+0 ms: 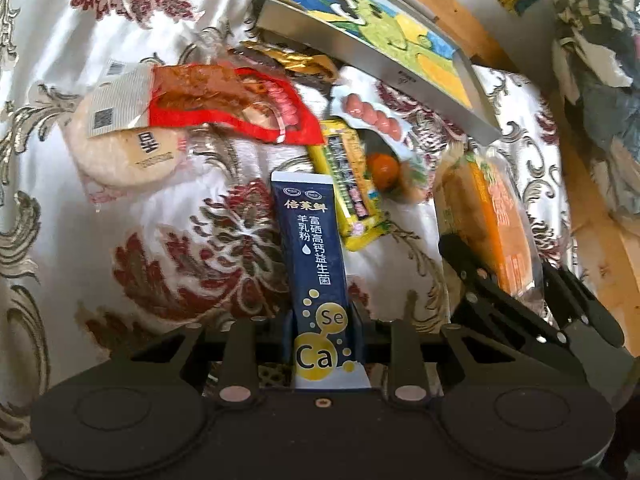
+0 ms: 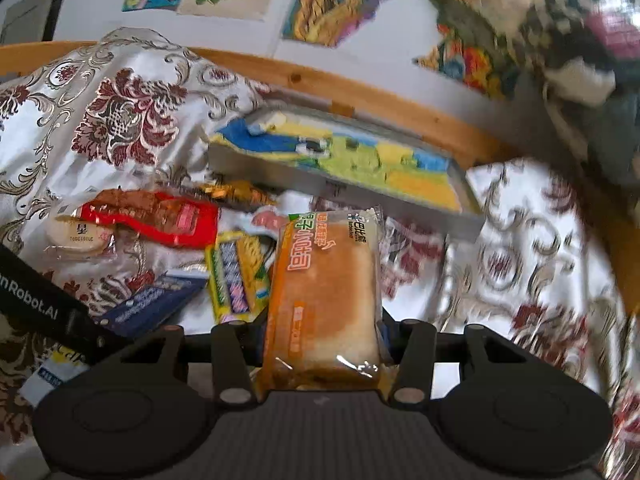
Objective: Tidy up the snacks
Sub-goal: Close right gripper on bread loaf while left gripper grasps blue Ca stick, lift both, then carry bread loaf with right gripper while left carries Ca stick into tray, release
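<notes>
Left wrist view: my left gripper (image 1: pixel 322 320) grasps sachet (image 1: pixel 314 256) | right gripper (image 2: pixel 320 332) clenches bread (image 2: pixel 326 292) | tray (image 1: pixel 404 72) empty | most snacks (image 1: pixel 224 108) still loose, far-left.

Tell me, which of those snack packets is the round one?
The pale rice cracker packet, far left on the floral cloth, partly under the red packet. It's disc-shaped; the others are long or rectangular.

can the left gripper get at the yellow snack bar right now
Probably not yet. The left gripper is already shut on the navy sachet, so its jaws are full. The yellow snack bar lies just ahead, uncovered.
</notes>
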### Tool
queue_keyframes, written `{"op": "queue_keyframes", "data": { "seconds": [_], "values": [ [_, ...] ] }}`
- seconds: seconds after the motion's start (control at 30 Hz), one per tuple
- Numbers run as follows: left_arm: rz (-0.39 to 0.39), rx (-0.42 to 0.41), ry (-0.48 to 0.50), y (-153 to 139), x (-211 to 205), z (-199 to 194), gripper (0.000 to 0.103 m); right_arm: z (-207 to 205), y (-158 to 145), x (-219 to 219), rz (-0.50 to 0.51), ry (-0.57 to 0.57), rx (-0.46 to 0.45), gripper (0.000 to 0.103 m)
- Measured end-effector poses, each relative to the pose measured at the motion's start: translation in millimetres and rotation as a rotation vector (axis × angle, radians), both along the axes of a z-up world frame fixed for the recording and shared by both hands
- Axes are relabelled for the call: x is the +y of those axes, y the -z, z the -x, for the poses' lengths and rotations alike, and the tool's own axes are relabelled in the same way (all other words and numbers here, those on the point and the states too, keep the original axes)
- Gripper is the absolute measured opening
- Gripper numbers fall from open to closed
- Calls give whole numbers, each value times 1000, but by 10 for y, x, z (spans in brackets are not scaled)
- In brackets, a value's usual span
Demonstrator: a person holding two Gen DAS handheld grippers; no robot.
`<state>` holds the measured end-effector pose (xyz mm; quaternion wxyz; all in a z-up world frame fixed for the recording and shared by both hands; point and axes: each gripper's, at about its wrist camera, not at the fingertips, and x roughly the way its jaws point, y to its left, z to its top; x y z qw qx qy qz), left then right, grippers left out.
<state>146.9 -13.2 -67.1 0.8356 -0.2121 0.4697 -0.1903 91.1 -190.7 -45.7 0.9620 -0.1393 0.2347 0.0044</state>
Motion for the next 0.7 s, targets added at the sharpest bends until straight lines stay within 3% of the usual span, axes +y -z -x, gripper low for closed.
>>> {"op": "queue_keyframes", "data": {
  "seconds": [0.3, 0.7],
  "values": [
    [-25, -121, 59, -126, -152, 86, 29, -23, -102, 11, 55, 7, -105, 52],
    [-59, -353, 8, -442, -77, 22, 29, -65, -266, -103, 57, 26, -187, 52]
  ]
}}
